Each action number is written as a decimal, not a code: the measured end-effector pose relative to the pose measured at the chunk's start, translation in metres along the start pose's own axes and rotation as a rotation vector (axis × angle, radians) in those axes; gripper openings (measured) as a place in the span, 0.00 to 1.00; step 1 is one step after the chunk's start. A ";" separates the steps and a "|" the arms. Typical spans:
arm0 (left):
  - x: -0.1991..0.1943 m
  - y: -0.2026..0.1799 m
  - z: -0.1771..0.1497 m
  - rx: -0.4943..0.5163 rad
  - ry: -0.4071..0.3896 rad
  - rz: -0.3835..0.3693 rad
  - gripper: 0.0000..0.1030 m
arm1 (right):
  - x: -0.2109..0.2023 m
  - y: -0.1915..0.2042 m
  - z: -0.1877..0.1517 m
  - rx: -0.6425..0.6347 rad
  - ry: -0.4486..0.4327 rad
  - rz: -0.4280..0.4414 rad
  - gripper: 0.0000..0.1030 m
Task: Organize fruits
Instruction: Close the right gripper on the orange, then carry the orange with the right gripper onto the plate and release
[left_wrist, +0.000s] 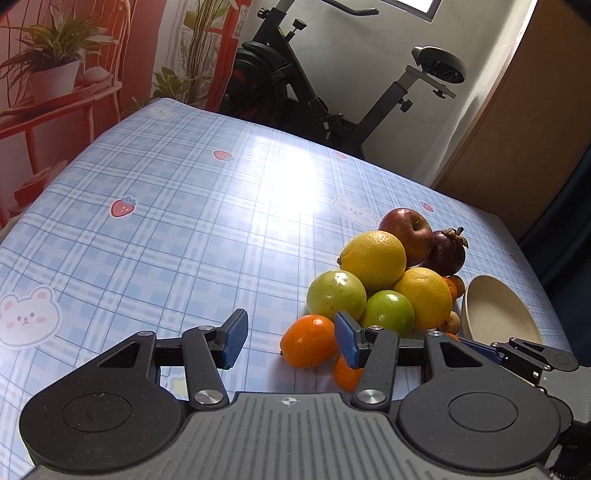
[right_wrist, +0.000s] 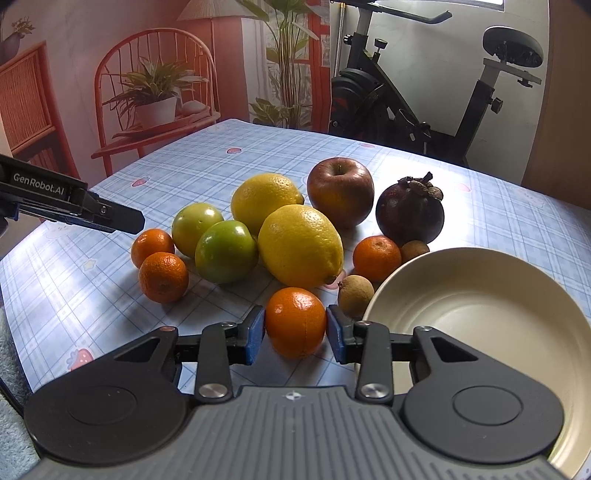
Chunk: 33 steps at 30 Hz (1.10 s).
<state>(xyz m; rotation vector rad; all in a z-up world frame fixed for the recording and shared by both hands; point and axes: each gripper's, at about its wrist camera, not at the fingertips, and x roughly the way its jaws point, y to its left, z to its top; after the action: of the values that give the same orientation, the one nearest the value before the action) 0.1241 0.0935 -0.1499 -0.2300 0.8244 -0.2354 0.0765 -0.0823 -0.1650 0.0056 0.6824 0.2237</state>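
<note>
A pile of fruit lies on the blue checked tablecloth: two lemons (right_wrist: 300, 245), two green fruits (right_wrist: 225, 251), a red apple (right_wrist: 340, 192), a dark mangosteen (right_wrist: 410, 212), several small oranges (right_wrist: 163, 277) and two small brown fruits (right_wrist: 355, 295). A cream bowl (right_wrist: 480, 317) stands empty at the right. My right gripper (right_wrist: 295, 334) has its blue pads on both sides of a small orange (right_wrist: 295, 321), touching it. My left gripper (left_wrist: 290, 338) is open and empty just left of the pile, beside an orange (left_wrist: 309, 345). The bowl (left_wrist: 495, 314) also shows in the left wrist view.
The tablecloth (left_wrist: 166, 221) stretches left and back from the pile. An exercise bike (left_wrist: 295, 85) stands behind the table's far edge. A red shelf with potted plants (right_wrist: 155, 99) is at the back left.
</note>
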 end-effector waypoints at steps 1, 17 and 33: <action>0.002 0.000 0.000 -0.004 0.002 -0.007 0.53 | 0.000 0.000 0.000 0.000 -0.001 0.000 0.37; 0.028 0.004 -0.010 -0.075 0.053 -0.081 0.51 | 0.000 0.001 -0.001 0.003 -0.005 0.008 0.37; -0.012 -0.012 -0.001 -0.008 -0.037 -0.050 0.42 | -0.017 -0.004 0.004 0.041 -0.071 0.018 0.37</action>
<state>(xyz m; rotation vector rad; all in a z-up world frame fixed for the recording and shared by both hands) 0.1138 0.0858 -0.1391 -0.2623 0.7834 -0.2736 0.0674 -0.0896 -0.1514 0.0589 0.6167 0.2256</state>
